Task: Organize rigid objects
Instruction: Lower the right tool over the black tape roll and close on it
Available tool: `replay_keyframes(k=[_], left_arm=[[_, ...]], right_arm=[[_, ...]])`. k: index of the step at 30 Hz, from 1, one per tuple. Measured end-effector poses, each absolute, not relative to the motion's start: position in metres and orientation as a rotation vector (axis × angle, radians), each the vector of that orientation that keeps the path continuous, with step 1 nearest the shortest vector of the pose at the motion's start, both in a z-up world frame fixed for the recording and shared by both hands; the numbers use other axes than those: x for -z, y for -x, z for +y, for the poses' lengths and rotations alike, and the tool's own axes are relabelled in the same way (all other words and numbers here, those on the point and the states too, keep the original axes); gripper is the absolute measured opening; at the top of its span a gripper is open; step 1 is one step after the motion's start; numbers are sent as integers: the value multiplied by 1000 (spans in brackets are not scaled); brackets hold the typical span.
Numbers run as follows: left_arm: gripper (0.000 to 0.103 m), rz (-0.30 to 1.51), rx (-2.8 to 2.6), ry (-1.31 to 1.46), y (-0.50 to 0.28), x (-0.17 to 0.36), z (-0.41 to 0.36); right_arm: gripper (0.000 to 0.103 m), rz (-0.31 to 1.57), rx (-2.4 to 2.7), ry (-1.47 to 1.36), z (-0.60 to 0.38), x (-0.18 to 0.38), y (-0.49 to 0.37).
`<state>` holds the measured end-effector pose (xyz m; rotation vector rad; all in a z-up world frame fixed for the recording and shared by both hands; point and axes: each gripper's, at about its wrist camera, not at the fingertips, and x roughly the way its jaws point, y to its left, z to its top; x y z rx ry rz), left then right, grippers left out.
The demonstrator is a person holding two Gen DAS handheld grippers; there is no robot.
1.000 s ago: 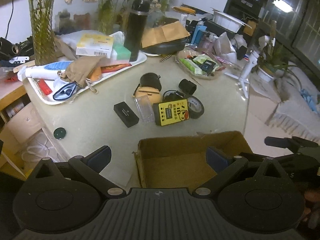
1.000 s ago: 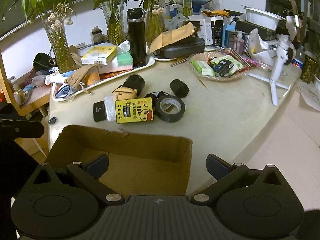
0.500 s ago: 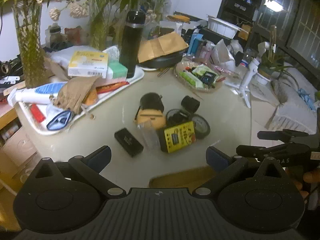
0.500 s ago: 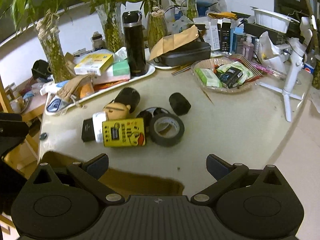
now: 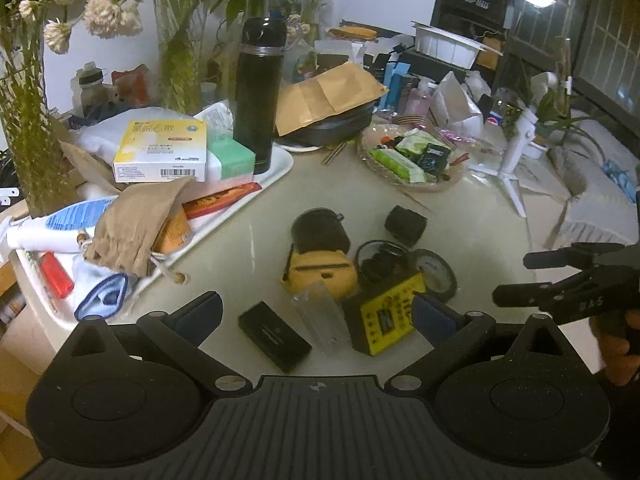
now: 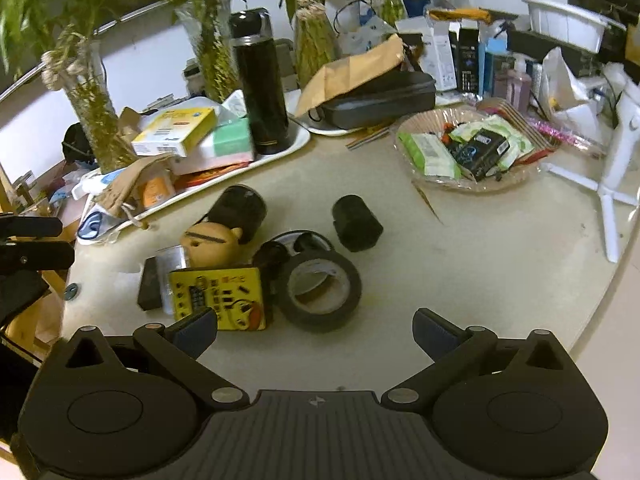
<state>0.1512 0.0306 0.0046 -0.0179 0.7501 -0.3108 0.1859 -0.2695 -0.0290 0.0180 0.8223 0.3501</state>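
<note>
A cluster of small rigid objects lies mid-table: a yellow box (image 5: 386, 312) (image 6: 220, 298), a black tape roll (image 6: 318, 290) (image 5: 436, 274), a flat black case (image 5: 274, 336), a clear plastic case (image 5: 320, 316), a tan figurine head (image 5: 320, 272) (image 6: 210, 242), a black jar (image 5: 320, 230) (image 6: 240, 210) and a small black cylinder (image 5: 405, 220) (image 6: 356, 222). My left gripper (image 5: 316, 316) is open and empty, just above the near side of the cluster. My right gripper (image 6: 316, 334) is open and empty, right before the tape roll.
A white tray (image 5: 276, 168) at the left holds boxes, a cloth pouch (image 5: 132, 224) and a tall black flask (image 5: 258, 92) (image 6: 260, 80). A glass dish of packets (image 6: 468, 148) and a white tripod (image 6: 612, 184) stand at the right. Vases of plants line the back.
Both grippers have moved forward and lower over the table toward the cluster. The cardboard box that lay under them has dropped out of both views.
</note>
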Motion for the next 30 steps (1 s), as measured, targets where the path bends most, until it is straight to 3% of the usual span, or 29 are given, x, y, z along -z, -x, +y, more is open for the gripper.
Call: replay_keyframes(k=[15, 19, 30], left_arm=[[103, 815, 191, 143, -167, 18, 63], [103, 841, 204, 170, -170, 20, 63], [103, 844, 181, 71, -171, 22, 52]], right_arm=[[102, 859, -496, 190, -248, 59, -230], [92, 890, -510, 216, -244, 67, -242], [88, 942, -522, 236, -236, 81, -262]])
